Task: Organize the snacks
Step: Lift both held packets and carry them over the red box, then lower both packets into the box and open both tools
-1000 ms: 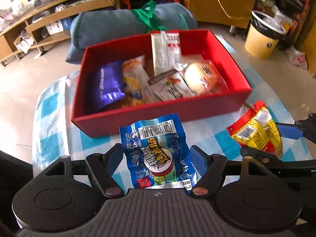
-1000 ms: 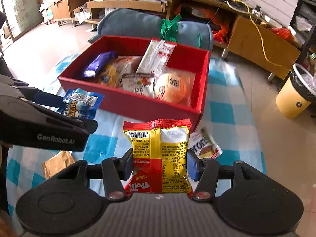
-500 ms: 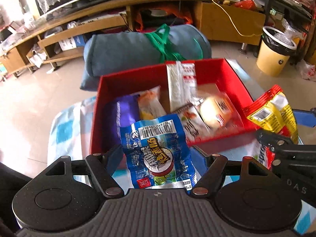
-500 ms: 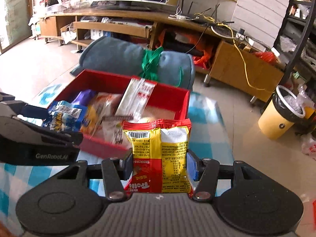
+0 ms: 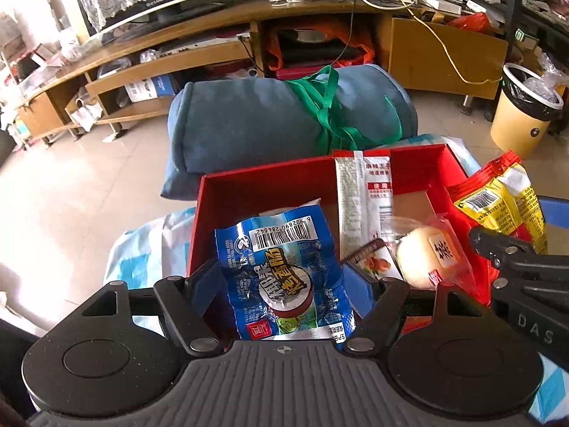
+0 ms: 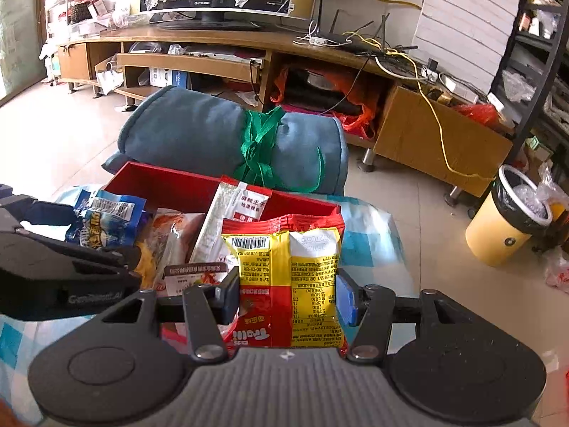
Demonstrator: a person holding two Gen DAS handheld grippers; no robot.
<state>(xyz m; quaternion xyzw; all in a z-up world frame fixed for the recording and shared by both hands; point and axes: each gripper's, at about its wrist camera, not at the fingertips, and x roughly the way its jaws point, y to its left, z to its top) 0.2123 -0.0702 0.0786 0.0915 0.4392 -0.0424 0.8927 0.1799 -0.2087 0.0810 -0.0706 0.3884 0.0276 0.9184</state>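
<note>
The open red cardboard box (image 5: 419,163) sat on blue-checked cloth (image 6: 366,245), before a rolled blue cushion (image 5: 249,124). Above the box, the left gripper (image 5: 284,284) clamped a blue snack packet (image 5: 284,270) and the right gripper (image 6: 288,295) clamped a yellow-red snack packet (image 6: 295,277).

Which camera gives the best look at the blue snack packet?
The left wrist view: the blue snack packet fills the centre, front side and barcode readable, held in the left gripper. The right wrist view shows the packet only small at the left edge, partly hidden behind that gripper.
</note>
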